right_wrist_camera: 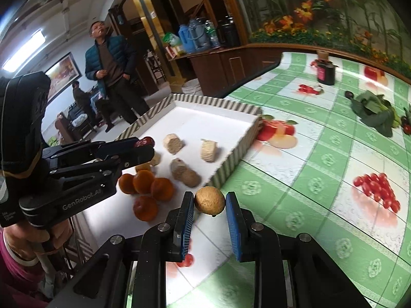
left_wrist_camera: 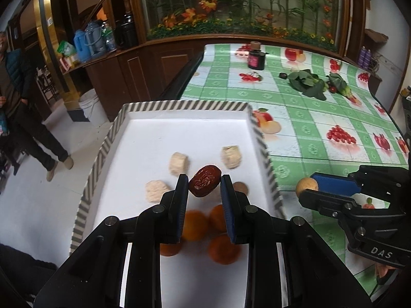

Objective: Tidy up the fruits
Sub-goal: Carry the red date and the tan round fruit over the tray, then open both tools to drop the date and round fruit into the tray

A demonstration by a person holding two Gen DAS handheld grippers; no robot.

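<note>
Two claws clamped: left claw (left_wrist_camera: 204, 183) on red date (left_wrist_camera: 204, 184), right claw (right_wrist_camera: 209, 203) on tan round fruit (right_wrist_camera: 209, 200).

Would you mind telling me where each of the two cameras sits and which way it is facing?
Left wrist: on the left gripper, angled down over the striped tray; its fingers pinch a red date; the right gripper shows at the right.
Right wrist: on the right gripper, angled down at the tray's corner; it pinches a tan round fruit; the left gripper shows at the left.
Shared: tray, oranges, green tablecloth.
</note>
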